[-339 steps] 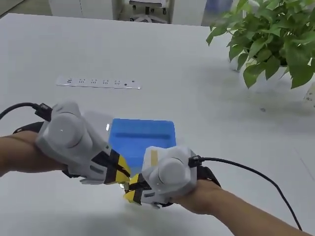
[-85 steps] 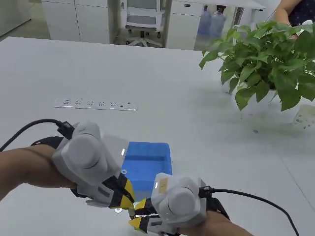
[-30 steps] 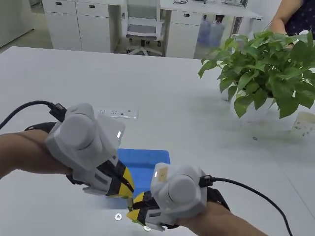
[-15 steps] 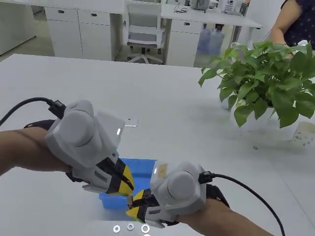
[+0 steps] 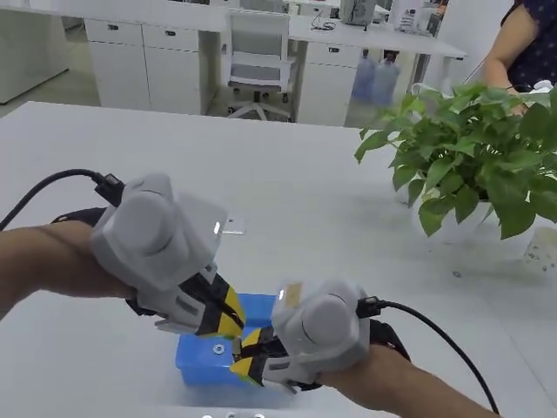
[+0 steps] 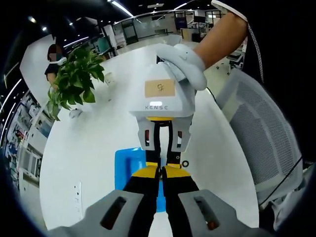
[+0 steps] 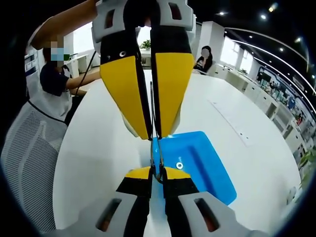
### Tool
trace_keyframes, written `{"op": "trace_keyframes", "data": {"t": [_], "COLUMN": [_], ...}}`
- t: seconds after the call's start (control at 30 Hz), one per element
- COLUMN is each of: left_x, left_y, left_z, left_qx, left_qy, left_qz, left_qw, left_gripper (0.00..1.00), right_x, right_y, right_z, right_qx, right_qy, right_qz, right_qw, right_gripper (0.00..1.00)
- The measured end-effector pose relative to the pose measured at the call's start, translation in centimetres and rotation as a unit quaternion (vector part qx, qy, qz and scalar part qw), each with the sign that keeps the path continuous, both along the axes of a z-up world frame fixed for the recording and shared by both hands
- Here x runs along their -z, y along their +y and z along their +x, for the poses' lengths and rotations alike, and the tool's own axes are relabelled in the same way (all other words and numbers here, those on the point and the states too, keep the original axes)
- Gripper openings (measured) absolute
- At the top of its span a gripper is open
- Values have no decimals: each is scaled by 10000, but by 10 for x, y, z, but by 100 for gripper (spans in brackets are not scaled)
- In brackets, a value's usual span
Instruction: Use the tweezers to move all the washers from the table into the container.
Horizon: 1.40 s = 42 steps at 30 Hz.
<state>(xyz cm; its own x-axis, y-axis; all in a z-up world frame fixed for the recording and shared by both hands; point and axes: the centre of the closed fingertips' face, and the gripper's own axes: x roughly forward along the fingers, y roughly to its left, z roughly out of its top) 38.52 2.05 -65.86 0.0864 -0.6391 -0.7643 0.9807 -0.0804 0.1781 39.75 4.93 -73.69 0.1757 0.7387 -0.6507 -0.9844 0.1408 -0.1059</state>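
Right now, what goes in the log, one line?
left gripper: shut on tweezers | right gripper: shut on tweezers | washer: in container

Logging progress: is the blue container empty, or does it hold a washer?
Not empty. One washer lies on the floor of the blue container, seen in the right gripper view and head view.

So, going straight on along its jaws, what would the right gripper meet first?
The left gripper, whose yellow jaws face it almost tip to tip, the tweezers bridging the two; exact gap unclear.
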Motion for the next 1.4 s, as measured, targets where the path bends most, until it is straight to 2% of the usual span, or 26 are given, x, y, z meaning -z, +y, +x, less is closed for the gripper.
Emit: {"op": "trace_keyframes", "data": {"t": [0.27, 0.5, 1.17, 1.4], "left_x": [1, 6, 30, 41], "left_y": [-1, 0, 8, 8], "left_z": [13, 19, 37, 44], "left_qx": [-1, -16, -70, -94], "left_qy": [-34, -26, 57, 92], "left_qz": [-7, 13, 66, 46], "left_qw": [10000, 10000, 9999, 9999], "left_gripper": [6, 6, 6, 6], "right_x": [1, 7, 32, 43], "right_y": [1, 2, 8, 8], "right_z": [14, 21, 39, 45], "right_qx": [85, 109, 89, 40], "right_qy": [4, 59, 238, 207], "right_qz": [37, 36, -48, -131], "right_qw": [10000, 9999, 9997, 9997], "right_gripper": [10, 10, 10, 10]}}
